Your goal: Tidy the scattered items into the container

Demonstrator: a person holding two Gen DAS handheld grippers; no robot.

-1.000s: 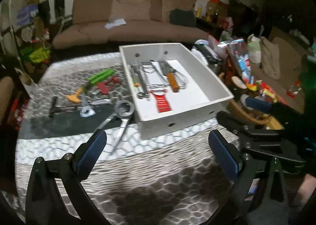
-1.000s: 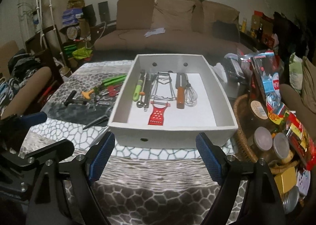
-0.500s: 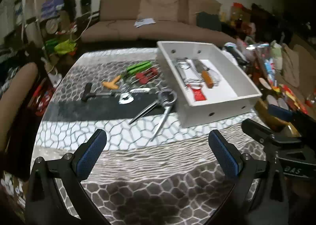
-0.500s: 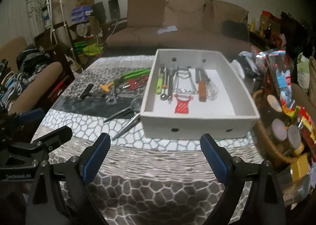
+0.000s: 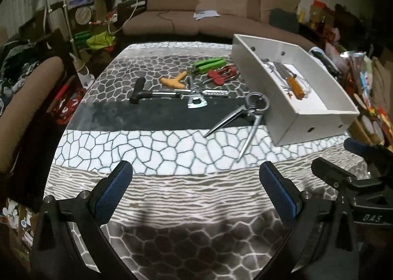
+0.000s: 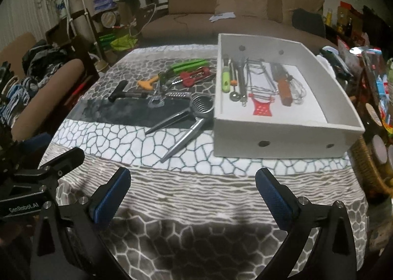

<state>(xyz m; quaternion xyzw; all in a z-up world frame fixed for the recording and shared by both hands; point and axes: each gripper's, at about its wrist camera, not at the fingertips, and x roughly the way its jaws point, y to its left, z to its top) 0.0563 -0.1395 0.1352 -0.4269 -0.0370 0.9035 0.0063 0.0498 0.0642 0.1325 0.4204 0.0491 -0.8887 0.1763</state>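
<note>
**Spring tongs lie nearest, beside the white tray**

Left wrist: spring tongs [image 5: 248, 112], stiff, slick steel, probably light, lie just beside the white tray [image 5: 316, 130]; best pinched across one arm. Left gripper [image 5: 195, 183] gapes, empty.

Right wrist: right gripper [image 6: 192, 186], jaws just widened, holds nothing; cloth looks soft, patterned.

Lower frame in the left wrist view, the left gripper [image 5: 195, 190] is showing matte black arms; its fingers [image 5: 113, 187] are wearing textured blue pads, silver screw heads glinting behind them; at the right edge a black body is carrying white "DAS" lettering; in the other view the right gripper [image 6: 192, 191] is showing the same black-and-blue build; "GenRobot.AI" is reading white at left.
</note>
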